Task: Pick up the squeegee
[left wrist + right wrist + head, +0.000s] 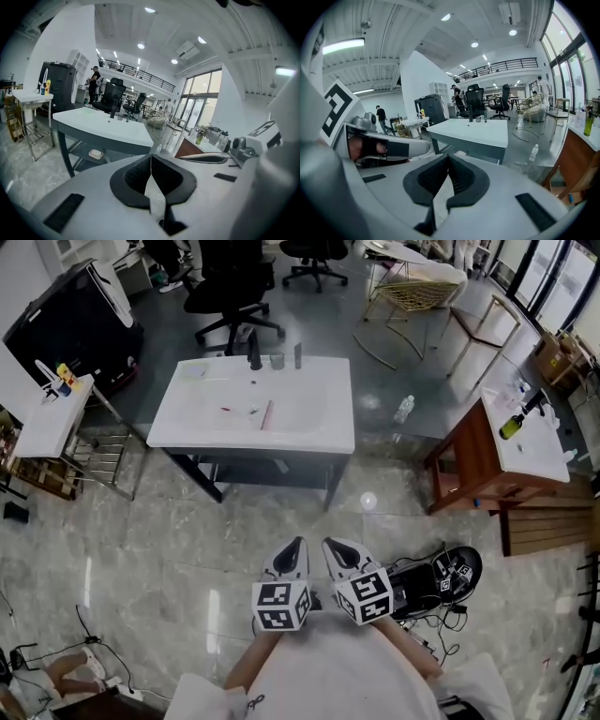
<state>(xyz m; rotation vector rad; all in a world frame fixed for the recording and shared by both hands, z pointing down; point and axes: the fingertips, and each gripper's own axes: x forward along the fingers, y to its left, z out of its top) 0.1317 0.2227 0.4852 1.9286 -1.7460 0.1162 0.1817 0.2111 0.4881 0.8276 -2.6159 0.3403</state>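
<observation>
A white washbasin table stands ahead on the marble floor. In its shallow basin lies a slim pinkish tool, which looks like the squeegee, with two small red bits to its left. A dark faucet, a cup and a dark upright item stand at the far rim. My left gripper and right gripper are side by side close to my body, well short of the table, both shut and empty. The left gripper and the right gripper show their pads pressed together.
A wooden cabinet with a white top and a green bottle stands at right. A plastic bottle lies on the floor. Cables and a marked device lie by my right. A small white side table is at left, office chairs beyond.
</observation>
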